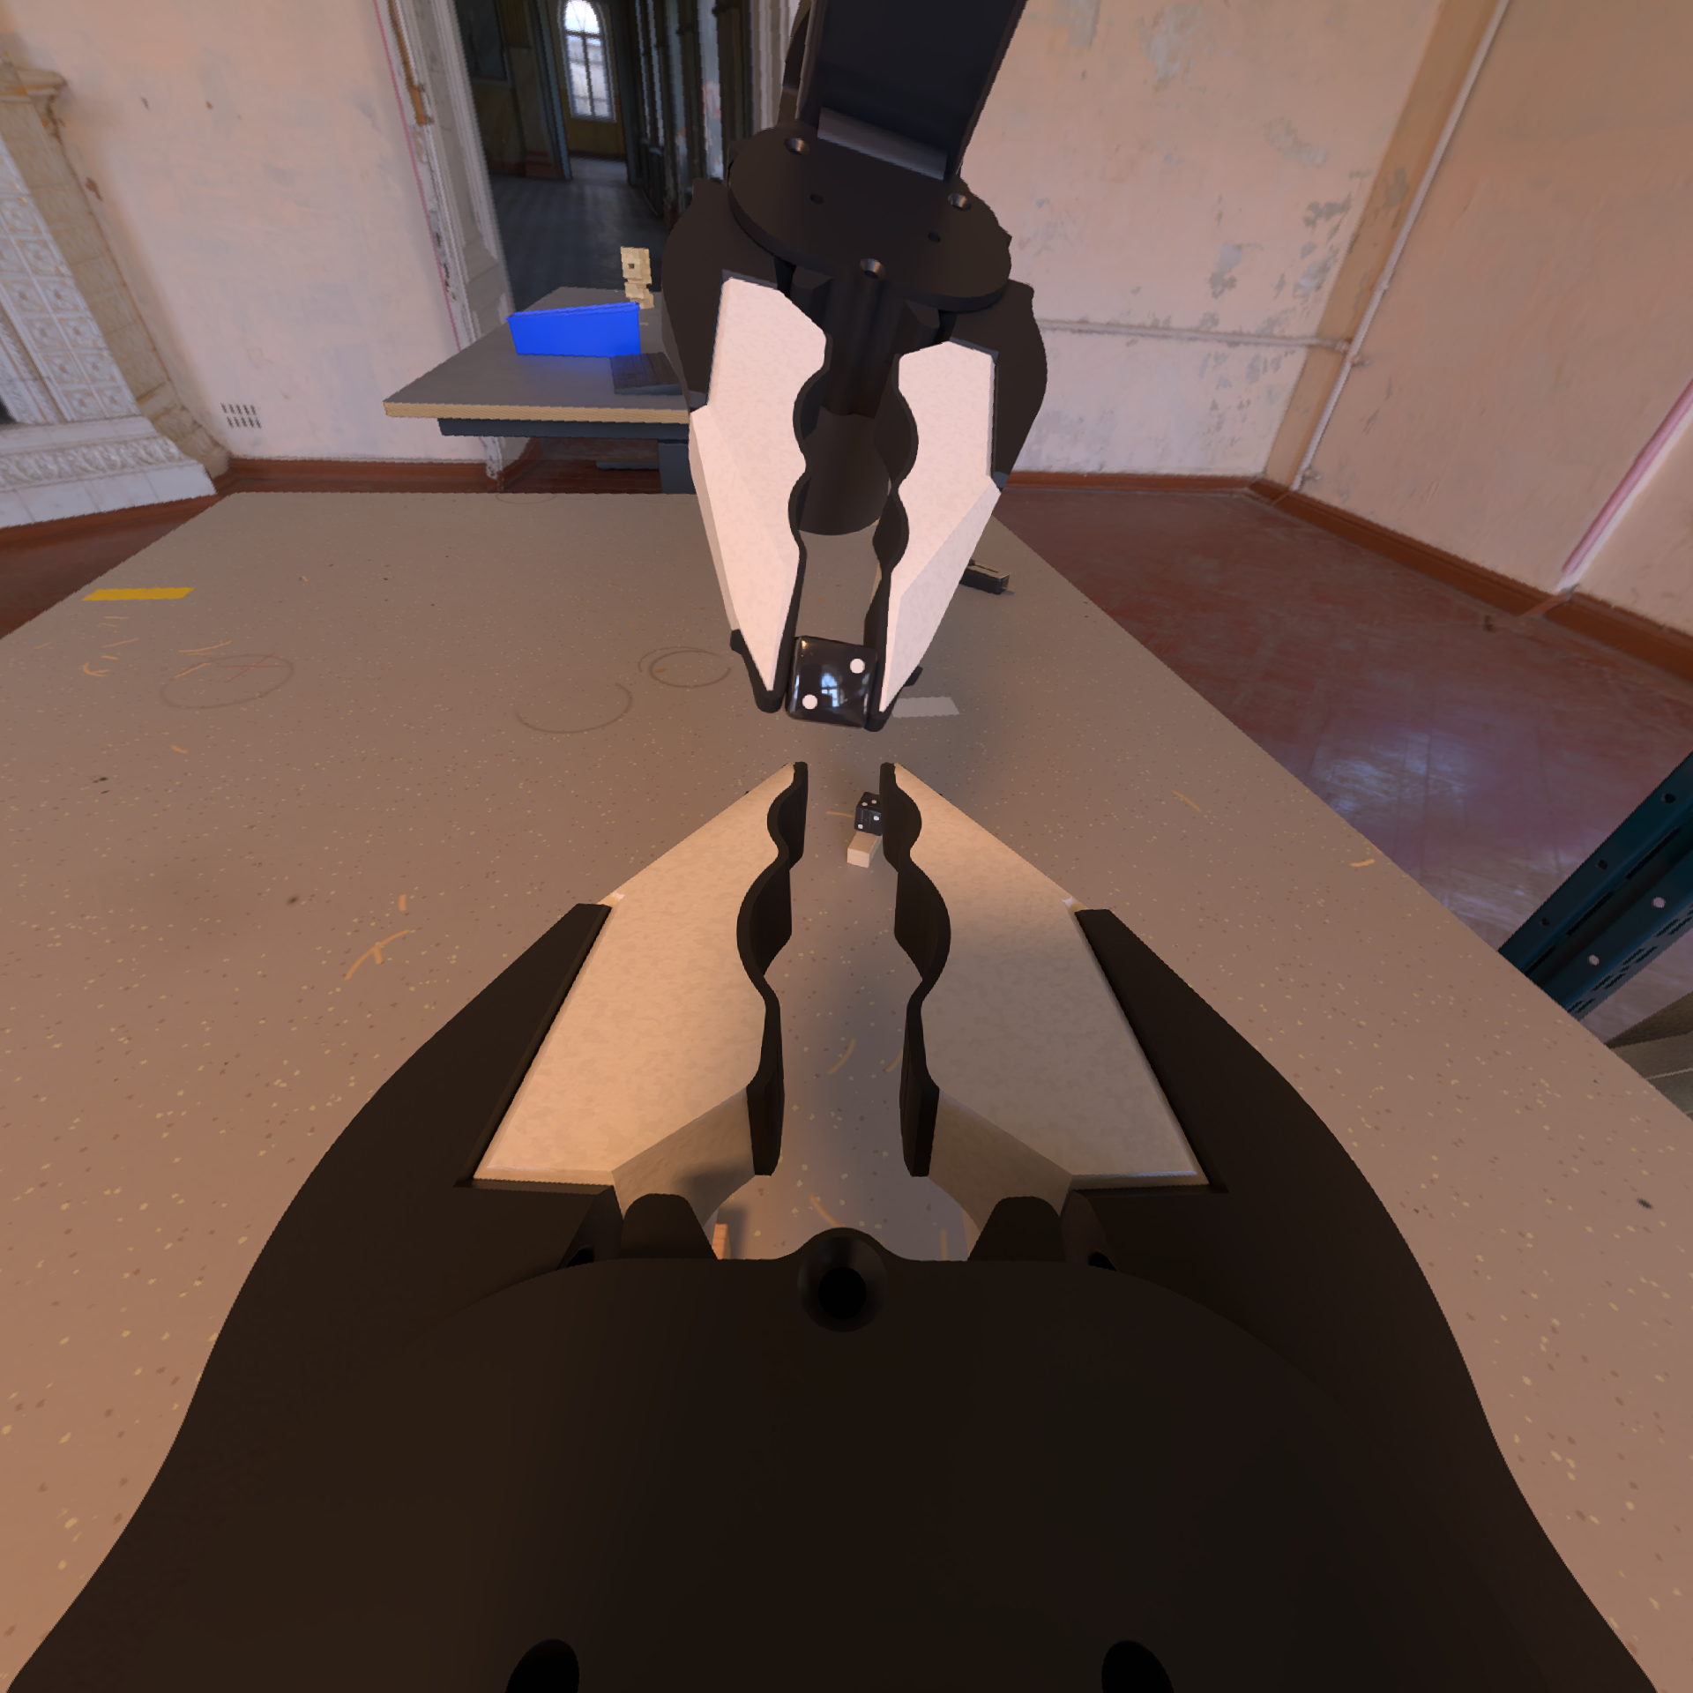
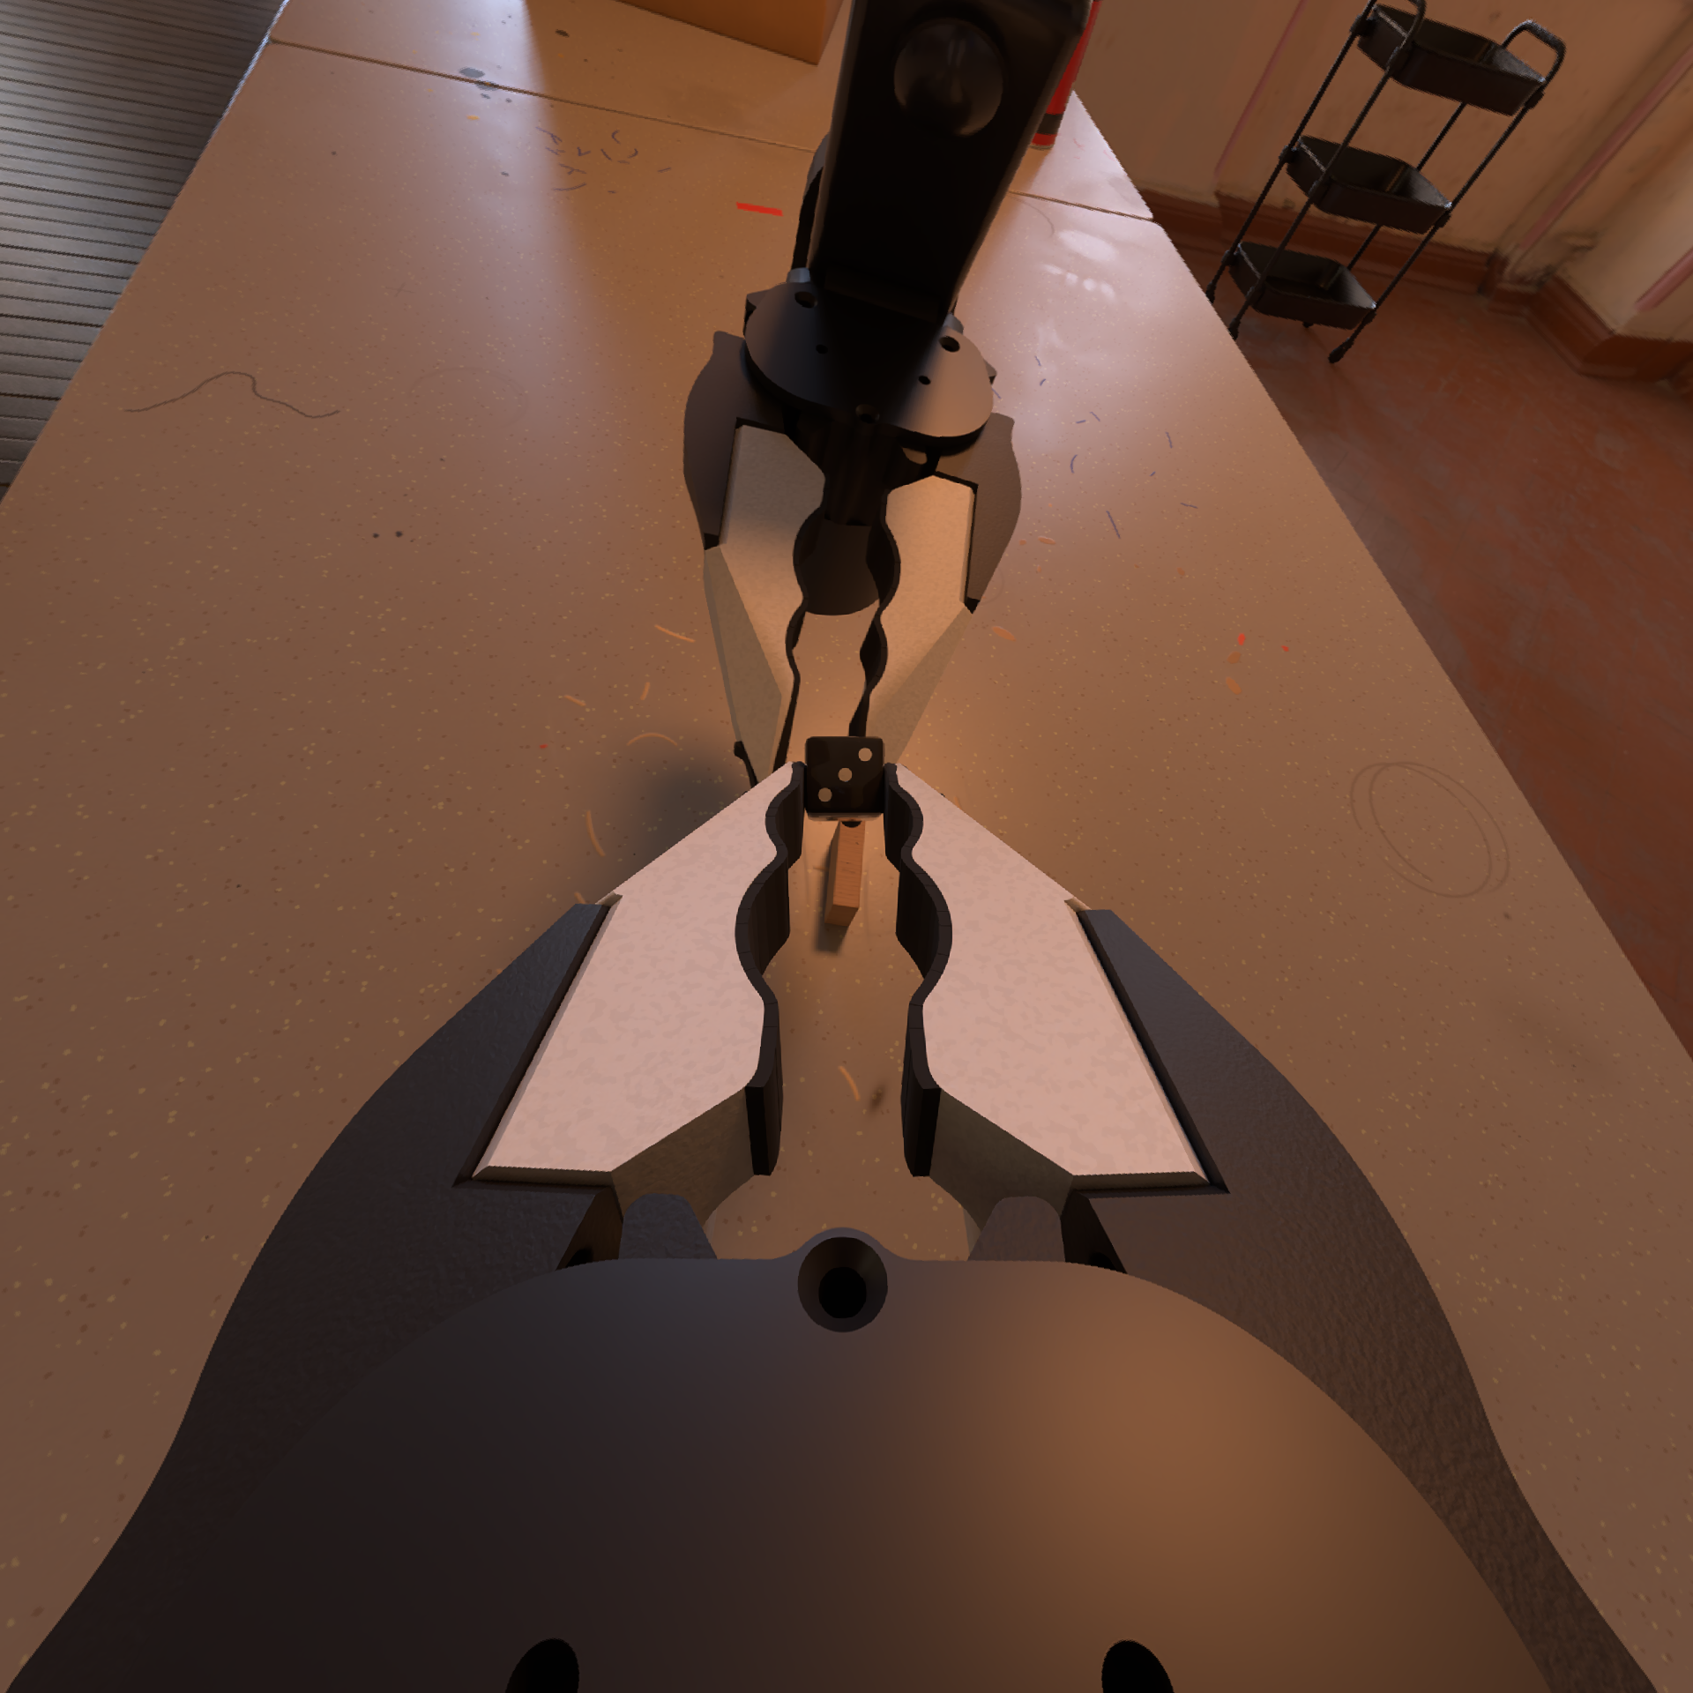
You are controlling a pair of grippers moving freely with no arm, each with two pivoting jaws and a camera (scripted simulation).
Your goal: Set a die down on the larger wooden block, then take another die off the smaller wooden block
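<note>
Between right gripper jaws: one of two dice.

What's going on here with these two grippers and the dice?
The right gripper is shut on a black die, holding it in the air with a wooden block showing just beneath it; the die is not yet set down. The left gripper is open and empty, pointing at a second die that sits on a small pale block on the table.
</note>
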